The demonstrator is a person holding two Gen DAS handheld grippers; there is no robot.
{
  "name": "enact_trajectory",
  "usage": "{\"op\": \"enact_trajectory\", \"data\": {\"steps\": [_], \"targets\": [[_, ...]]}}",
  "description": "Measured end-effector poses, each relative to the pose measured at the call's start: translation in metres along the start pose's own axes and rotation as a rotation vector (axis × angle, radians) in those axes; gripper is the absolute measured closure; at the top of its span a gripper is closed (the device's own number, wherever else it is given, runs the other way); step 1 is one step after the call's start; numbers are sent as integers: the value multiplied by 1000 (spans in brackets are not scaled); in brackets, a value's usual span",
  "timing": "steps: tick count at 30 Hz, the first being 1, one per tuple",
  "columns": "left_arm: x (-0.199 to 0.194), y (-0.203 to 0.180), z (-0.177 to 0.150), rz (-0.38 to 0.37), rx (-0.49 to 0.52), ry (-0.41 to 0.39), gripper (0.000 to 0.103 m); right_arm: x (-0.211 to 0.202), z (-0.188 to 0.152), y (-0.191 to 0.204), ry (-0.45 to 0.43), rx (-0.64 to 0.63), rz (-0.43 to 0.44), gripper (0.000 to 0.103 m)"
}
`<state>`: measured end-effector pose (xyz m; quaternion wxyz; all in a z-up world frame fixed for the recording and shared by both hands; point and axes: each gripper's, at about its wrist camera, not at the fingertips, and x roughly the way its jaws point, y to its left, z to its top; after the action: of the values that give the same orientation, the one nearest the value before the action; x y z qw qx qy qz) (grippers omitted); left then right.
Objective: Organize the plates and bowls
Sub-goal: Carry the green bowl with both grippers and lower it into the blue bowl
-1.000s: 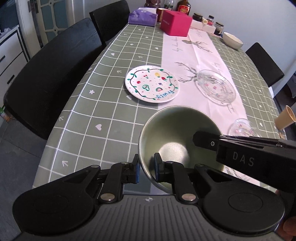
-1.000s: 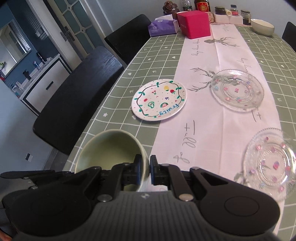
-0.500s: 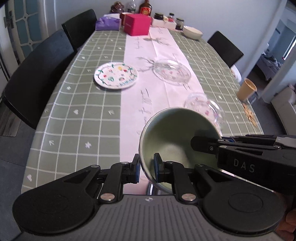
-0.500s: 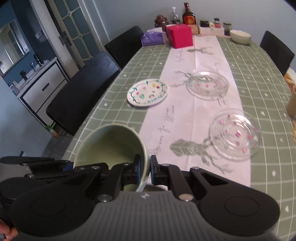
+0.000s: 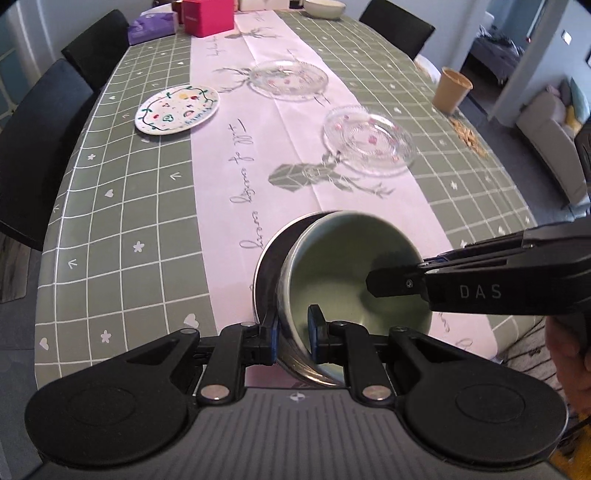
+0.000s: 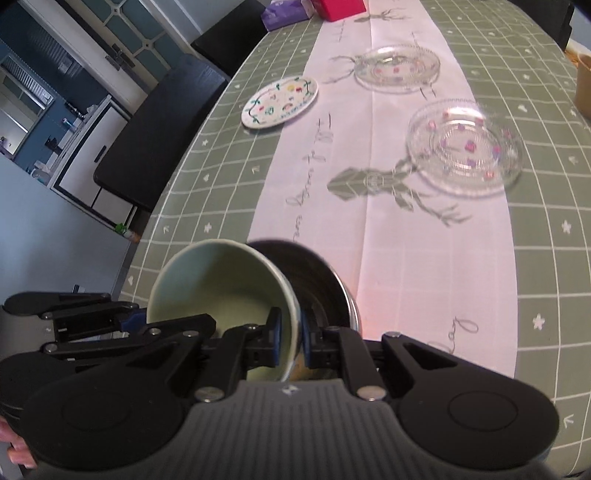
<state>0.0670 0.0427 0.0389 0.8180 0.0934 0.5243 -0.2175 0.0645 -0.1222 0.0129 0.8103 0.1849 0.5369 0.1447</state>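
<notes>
A pale green bowl (image 5: 351,273) is held by both grippers, tilted, partly over a dark metal bowl (image 5: 269,258) on the table's near end. My left gripper (image 5: 291,332) is shut on the green bowl's near rim. My right gripper (image 6: 288,336) is shut on the opposite rim of the green bowl (image 6: 221,280); the dark bowl (image 6: 317,273) sits just behind it. A painted white plate (image 5: 177,109) lies at the left. Two glass plates (image 5: 369,140) (image 5: 290,79) lie on the runner.
The green checked table (image 5: 122,206) carries a white runner. A cream bowl (image 5: 323,7), a pink box (image 5: 208,16) and a purple tissue pack (image 5: 151,27) stand at the far end. A paper cup (image 5: 450,90) is at the right edge. Black chairs (image 5: 33,147) line the left side.
Both grippers have carried the green bowl toward the table's near end and lowered it. It now sits tilted against a dark metal bowl that was out of view before.
</notes>
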Motion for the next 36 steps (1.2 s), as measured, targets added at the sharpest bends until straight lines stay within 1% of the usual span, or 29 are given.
{"op": "enact_trajectory", "data": {"steps": [2,7,11,14,18,23,26,30,32,34,36], "targets": [[4,-1,-1,7,1,5,86,6,-1,-4,14,9,0,93],[5,-8,1,42,29,1,86,10,-2,-1,-7,-32,-28,93],[5,-17,1,92,78,-8,86,11,-5,5,-29,-94,-63,93],[6,-23,0,133,127,-29,85,12,-9,9,-49,-129,-85,92],[5,-31,-3,167,192,-39,83,12,-7,5,-52,-101,-73,94],[4,-33,-4,163,258,-34,81,12,-3,-4,-37,-35,-27,95],[3,-34,-5,154,286,-28,79,12,-4,-5,-37,-24,-20,95],[1,-35,-5,128,366,-12,75,11,-3,-9,-24,-12,3,96],[1,-34,-4,121,382,-3,75,11,-1,-12,-11,10,24,96],[1,-34,-3,120,394,4,72,11,-1,-14,1,29,39,97],[-1,-34,-3,115,416,7,72,12,-2,-14,6,28,44,97]]}}
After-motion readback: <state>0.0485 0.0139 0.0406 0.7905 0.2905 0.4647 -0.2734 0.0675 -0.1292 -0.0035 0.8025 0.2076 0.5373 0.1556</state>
